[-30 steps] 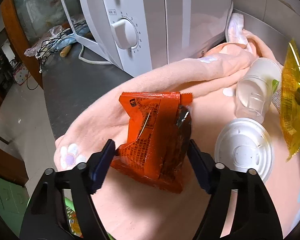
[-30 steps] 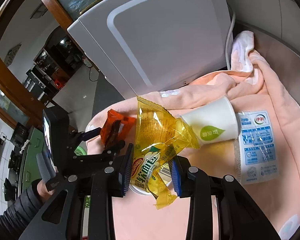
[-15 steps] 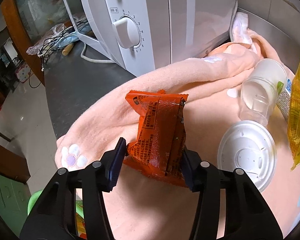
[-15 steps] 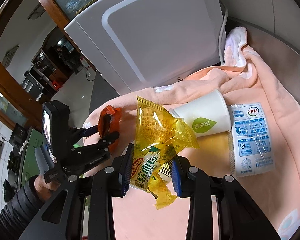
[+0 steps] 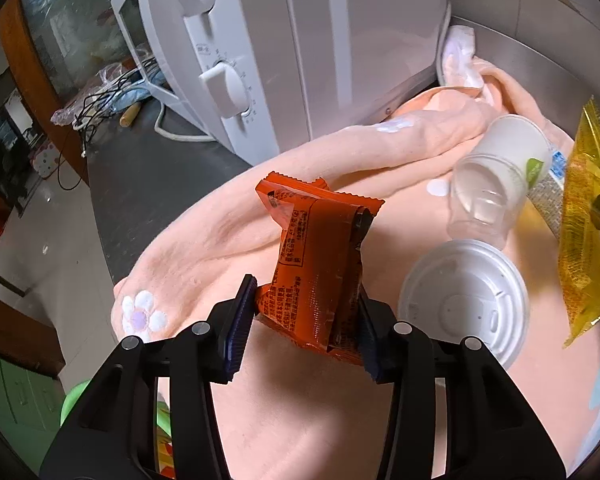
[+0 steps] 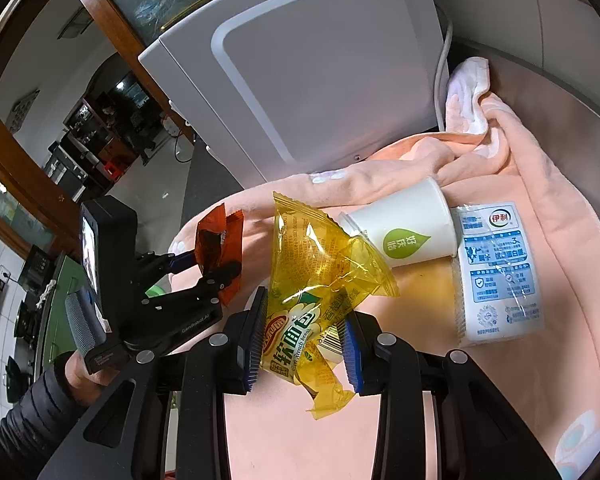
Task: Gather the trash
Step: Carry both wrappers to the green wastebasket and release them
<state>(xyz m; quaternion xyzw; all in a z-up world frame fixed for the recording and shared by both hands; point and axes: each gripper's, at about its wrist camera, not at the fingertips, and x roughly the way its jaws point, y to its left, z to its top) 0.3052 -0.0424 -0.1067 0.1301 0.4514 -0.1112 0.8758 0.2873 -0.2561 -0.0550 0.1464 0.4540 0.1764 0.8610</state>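
Note:
My left gripper (image 5: 306, 320) is shut on an orange snack wrapper (image 5: 316, 264) and holds it above the peach towel (image 5: 300, 400). The wrapper also shows in the right wrist view (image 6: 218, 252), held in the left gripper (image 6: 212, 268). My right gripper (image 6: 304, 340) is shut on a yellow bread wrapper (image 6: 312, 280), lifted off the towel; it shows at the right edge of the left wrist view (image 5: 584, 240). A white paper cup (image 6: 404, 232) lies on its side, a white lid (image 5: 464, 300) flat beside it. A milk pouch (image 6: 496, 272) lies to the cup's right.
A white microwave (image 5: 280, 52) stands on the dark counter (image 5: 140, 184) behind the towel, its cord (image 6: 440, 64) running down the back. A steel wall (image 5: 540, 64) bounds the right. A green bin edge (image 5: 74, 400) shows below the counter at lower left.
My left gripper has closed on the orange wrapper, squeezed it narrower and lifted it off the towel. My right gripper still holds the yellow wrapper and has risen slightly.

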